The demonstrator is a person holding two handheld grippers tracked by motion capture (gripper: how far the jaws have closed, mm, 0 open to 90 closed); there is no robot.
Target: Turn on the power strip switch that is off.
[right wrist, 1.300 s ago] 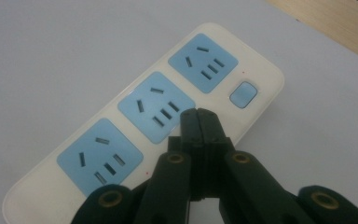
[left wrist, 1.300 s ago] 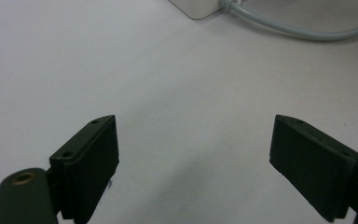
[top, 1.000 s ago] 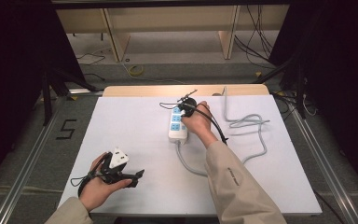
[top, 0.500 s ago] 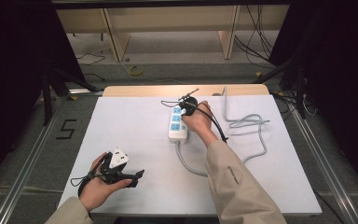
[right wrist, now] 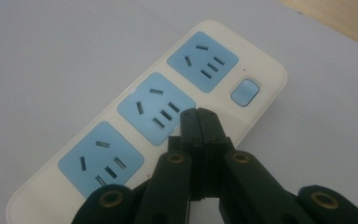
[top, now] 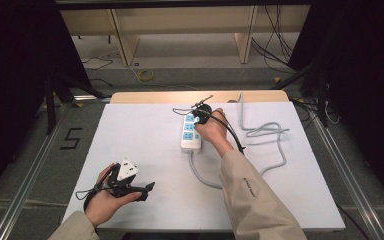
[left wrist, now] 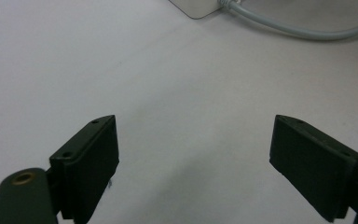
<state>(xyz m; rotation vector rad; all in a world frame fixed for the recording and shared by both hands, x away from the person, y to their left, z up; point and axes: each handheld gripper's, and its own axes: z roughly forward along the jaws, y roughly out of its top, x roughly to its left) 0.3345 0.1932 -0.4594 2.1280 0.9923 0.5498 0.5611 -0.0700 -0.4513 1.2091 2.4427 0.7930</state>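
Note:
A white power strip (top: pixel 190 131) with three blue sockets lies at the middle of the white table; its grey cable (top: pixel 275 150) loops off to the right. In the right gripper view the strip (right wrist: pixel 121 140) lies just below my right gripper (right wrist: pixel 198 113), whose jaws are pressed together with nothing between them, tips over the middle socket (right wrist: pixel 156 108) and short of the blue switch (right wrist: pixel 244 92). From above, the right gripper (top: pixel 200 111) hovers at the strip's far end. My left gripper (top: pixel 142 189) rests at the front left, jaws wide apart (left wrist: pixel 193 154) over bare table.
The table's wooden far edge (top: pixel 155 97) runs behind the strip. A corner of the strip (left wrist: pixel 196 7) and its cable (left wrist: pixel 298 31) show at the top of the left gripper view. Metal rails and floor cables flank the table (top: pixel 130 135).
The right hand and gripper have shifted slightly over the strip's far end. The left gripper has stayed where it was.

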